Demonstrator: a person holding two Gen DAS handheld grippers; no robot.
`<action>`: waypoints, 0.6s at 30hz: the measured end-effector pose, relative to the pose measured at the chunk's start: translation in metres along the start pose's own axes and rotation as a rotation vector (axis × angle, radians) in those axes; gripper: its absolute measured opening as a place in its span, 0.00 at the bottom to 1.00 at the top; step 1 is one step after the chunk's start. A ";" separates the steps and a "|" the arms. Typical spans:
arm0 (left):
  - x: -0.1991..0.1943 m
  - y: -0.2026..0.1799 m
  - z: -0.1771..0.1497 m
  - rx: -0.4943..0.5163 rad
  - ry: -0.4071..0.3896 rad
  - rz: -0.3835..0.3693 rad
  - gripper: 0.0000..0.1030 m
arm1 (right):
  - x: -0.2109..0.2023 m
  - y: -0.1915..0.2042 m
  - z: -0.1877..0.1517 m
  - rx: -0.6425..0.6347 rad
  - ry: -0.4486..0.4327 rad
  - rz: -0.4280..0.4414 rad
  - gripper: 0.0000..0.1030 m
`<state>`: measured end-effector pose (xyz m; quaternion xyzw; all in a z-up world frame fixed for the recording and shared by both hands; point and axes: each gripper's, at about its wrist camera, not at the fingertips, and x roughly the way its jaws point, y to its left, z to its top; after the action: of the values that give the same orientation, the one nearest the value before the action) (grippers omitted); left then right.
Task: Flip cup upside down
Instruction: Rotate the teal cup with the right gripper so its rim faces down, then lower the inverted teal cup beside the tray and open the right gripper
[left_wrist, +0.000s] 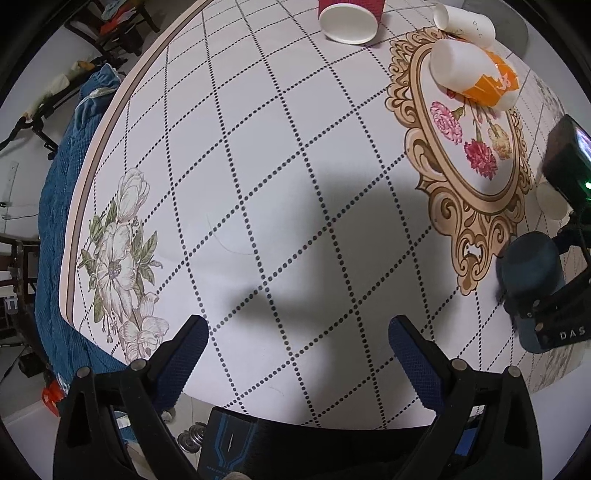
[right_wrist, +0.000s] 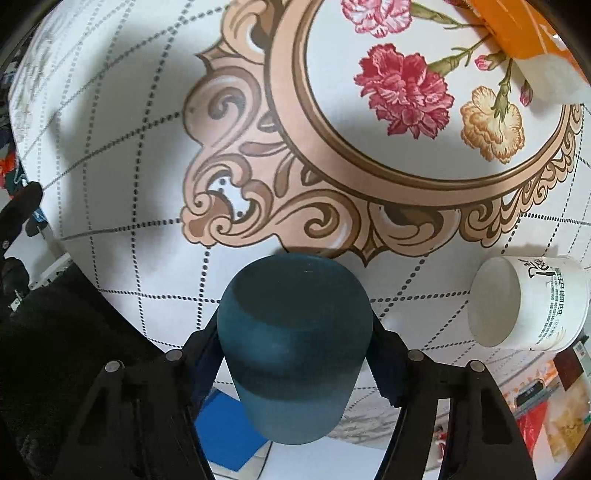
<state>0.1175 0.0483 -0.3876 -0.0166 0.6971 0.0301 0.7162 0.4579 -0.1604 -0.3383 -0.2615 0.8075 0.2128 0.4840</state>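
A dark blue cup (right_wrist: 295, 339) fills the lower middle of the right wrist view. My right gripper (right_wrist: 295, 350) is shut on it, one finger on each side, with the closed base pointing away toward the table. In the left wrist view the same blue cup (left_wrist: 532, 273) sits at the right edge, held by the right gripper (left_wrist: 550, 310) above the table. My left gripper (left_wrist: 295, 354) is open and empty, hovering over the near edge of the table (left_wrist: 258, 147).
Several paper cups lie on the table: a red one (left_wrist: 349, 18), a white one (left_wrist: 465, 26), an orange and white one (left_wrist: 476, 74) on the flower medallion, and a small printed white one (right_wrist: 528, 302) beside the blue cup. A blue cloth (left_wrist: 62, 221) hangs off the far left edge.
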 end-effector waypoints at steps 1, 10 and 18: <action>-0.001 -0.001 0.003 -0.001 -0.001 -0.003 0.97 | -0.004 -0.003 -0.004 0.007 -0.019 0.004 0.69; -0.010 -0.007 0.022 -0.001 -0.012 -0.016 0.97 | -0.045 -0.041 -0.039 0.162 -0.292 0.050 0.69; -0.014 -0.008 0.041 -0.012 -0.012 -0.011 0.97 | -0.095 -0.067 -0.066 0.332 -0.672 -0.001 0.69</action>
<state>0.1587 0.0428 -0.3730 -0.0246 0.6926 0.0306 0.7203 0.4931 -0.2307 -0.2308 -0.0954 0.6272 0.1525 0.7578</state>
